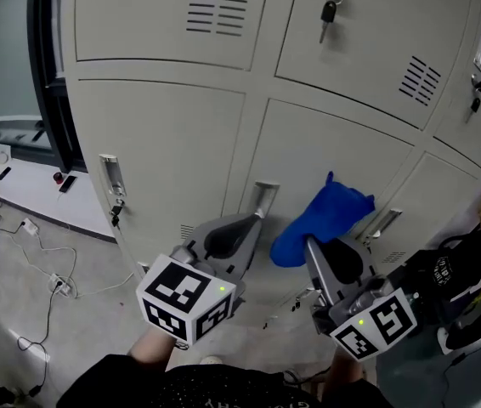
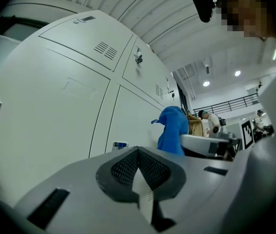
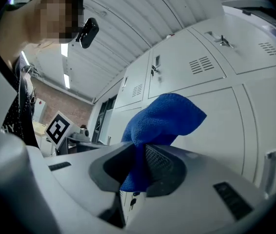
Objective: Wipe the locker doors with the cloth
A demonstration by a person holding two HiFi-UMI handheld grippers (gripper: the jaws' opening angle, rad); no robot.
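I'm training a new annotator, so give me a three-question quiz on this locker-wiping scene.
1. True or false: the left gripper is shut and empty.
2. Which holds the blue terry cloth? A: left gripper. B: right gripper. C: neither.
3. Fill in: the black-headed key hangs from a lock on the ____ row of grey metal locker doors.
Key: 1 true; 2 B; 3 upper.

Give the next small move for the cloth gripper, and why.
Probably ease the right gripper forward until the blue cloth presses the locker door ahead: its jaws are shut on the cloth, which stands bunched, not spread on the door.
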